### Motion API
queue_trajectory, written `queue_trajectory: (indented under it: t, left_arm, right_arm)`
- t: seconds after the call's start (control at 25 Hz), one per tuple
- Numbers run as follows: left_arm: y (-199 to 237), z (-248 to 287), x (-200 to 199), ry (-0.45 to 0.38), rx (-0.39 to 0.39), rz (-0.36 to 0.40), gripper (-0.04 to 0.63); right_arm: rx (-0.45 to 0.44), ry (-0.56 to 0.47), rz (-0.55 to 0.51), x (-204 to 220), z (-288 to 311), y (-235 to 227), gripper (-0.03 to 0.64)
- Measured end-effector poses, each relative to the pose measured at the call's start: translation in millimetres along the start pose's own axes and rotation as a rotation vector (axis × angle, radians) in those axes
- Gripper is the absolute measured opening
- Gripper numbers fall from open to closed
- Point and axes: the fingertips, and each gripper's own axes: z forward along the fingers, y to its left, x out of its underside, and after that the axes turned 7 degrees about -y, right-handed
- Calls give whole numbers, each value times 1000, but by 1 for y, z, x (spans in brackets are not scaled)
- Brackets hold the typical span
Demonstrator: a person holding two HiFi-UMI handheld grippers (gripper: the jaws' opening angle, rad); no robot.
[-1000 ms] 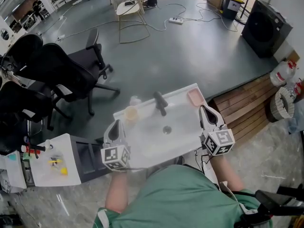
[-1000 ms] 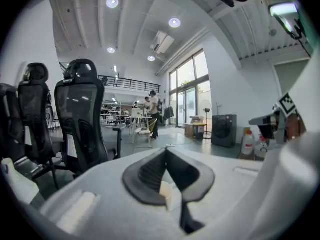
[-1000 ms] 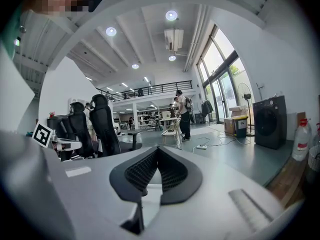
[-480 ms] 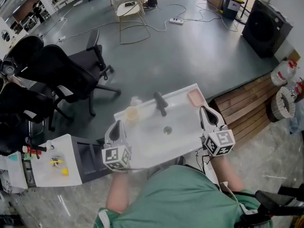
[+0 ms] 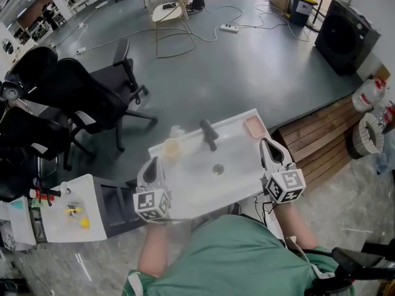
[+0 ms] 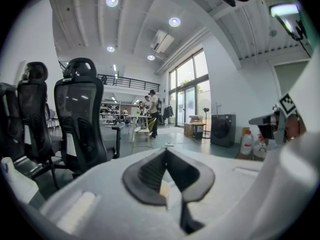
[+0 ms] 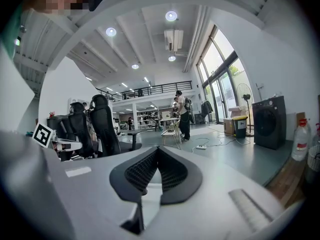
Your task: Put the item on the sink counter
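A white sink counter (image 5: pixel 237 180) with a black faucet (image 5: pixel 208 134) stands just in front of me. On its back left rim sits a pale yellow cup (image 5: pixel 171 147); a pink dish (image 5: pixel 253 126) lies at the back right corner. My left gripper (image 5: pixel 152 161) hovers at the counter's left edge, jaws shut and empty. In the left gripper view the tips of the left gripper (image 6: pixel 166 151) meet, with the cup (image 6: pixel 163 188) showing pale behind them. My right gripper (image 5: pixel 266 142) sits at the right edge, also shut and empty; the right gripper (image 7: pixel 157 149) shows its tips touching.
Black office chairs (image 5: pixel 80 97) stand to the left on the grey floor. A white side cart (image 5: pixel 52 217) with small items is at my lower left. Wooden pallets (image 5: pixel 321 134) and water jugs (image 5: pixel 368 95) lie to the right, beside a dark washing machine (image 5: pixel 345 36).
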Motion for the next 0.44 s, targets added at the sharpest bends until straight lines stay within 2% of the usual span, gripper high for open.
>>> queue_trajectory:
  t: [0.44]
  left_arm:
    - [3,-3,2,4,-5,4,-2]
  right_arm:
    - [-3,0,1,1,0,2,2]
